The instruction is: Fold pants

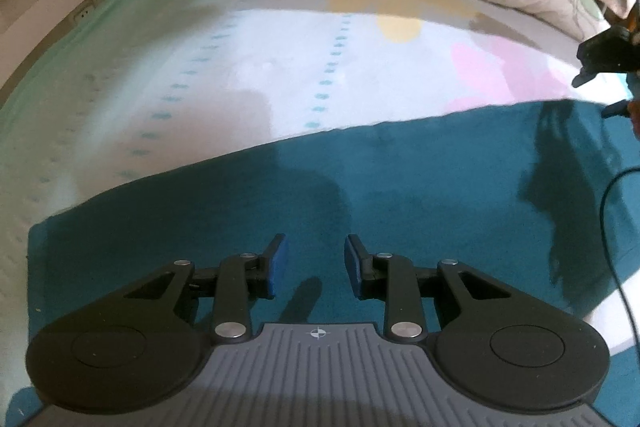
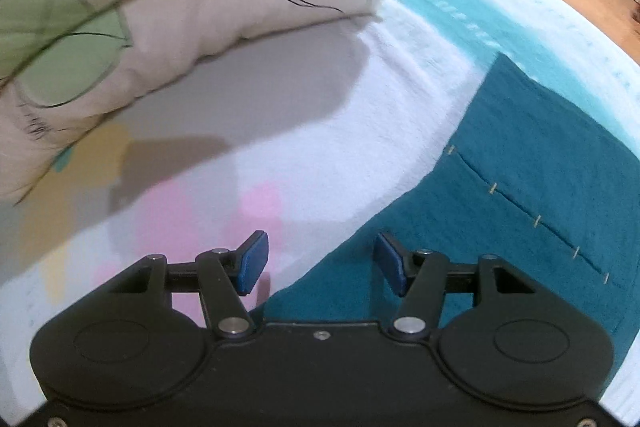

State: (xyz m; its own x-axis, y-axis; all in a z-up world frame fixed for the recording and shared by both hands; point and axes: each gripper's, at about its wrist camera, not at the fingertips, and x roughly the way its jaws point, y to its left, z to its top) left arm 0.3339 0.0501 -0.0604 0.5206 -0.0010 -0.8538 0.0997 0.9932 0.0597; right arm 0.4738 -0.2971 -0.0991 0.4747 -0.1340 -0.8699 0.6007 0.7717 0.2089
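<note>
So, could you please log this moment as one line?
pants flat on bed | left gripper open above pants | right gripper open at pants edge

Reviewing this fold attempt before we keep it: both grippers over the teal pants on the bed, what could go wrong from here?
1. The right gripper straddles the edge of the pants; closing there could pinch the bed sheet too.
2. The left gripper hangs open over flat mid-fabric, so it may slip off without a fold to bite.
3. The cable trails over the pants and might snag.
</note>
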